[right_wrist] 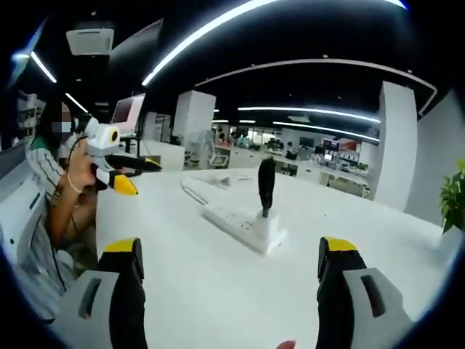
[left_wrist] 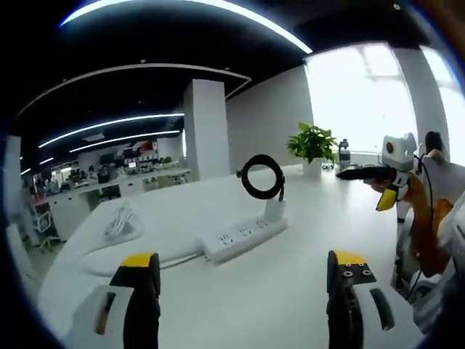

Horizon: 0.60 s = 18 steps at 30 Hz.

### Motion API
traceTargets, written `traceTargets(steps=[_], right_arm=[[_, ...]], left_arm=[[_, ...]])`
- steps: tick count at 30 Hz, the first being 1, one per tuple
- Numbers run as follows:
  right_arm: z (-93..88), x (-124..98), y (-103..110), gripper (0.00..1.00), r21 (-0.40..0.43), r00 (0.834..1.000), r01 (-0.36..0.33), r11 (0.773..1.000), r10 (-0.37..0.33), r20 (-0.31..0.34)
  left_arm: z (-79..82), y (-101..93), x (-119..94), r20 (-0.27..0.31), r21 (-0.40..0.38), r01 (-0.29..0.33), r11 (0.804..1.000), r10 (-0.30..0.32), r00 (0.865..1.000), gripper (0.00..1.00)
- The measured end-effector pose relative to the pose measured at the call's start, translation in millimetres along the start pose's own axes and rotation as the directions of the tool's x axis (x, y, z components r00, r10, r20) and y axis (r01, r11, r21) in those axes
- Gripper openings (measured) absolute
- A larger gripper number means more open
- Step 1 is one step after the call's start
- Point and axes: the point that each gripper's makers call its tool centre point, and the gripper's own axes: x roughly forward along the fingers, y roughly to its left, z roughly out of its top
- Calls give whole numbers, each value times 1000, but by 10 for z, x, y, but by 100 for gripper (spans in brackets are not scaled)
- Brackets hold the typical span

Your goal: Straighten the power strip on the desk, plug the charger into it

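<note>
Left gripper and right gripper were held spread, empty; charger seemed plugged into power strip; seating should be checked squarely.

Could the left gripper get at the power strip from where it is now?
Probably yes. The left gripper is open and holds nothing, and bare desk lies between it and the power strip. The charger already stands at the strip's far end.
</note>
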Motion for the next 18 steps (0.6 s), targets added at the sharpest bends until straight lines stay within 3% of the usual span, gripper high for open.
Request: traceTargets(steps=[7, 13, 18], right_arm=[[-80, -124, 59, 99, 9, 1000, 23, 1000, -23, -8], [-130, -236, 9, 98, -10, 996, 84, 996, -84, -22], [-168, -300, -25, 100, -13, 990, 142, 990, -142, 5]], left_arm=[[-68, -35, -123, 7, -19, -9, 1000, 9, 1000, 97], [-142, -27, -234, 10, -21, -18, 1000, 19, 1000, 97], [-238, 6, -326, 22, -42, -59, 997, 60, 998, 97]])
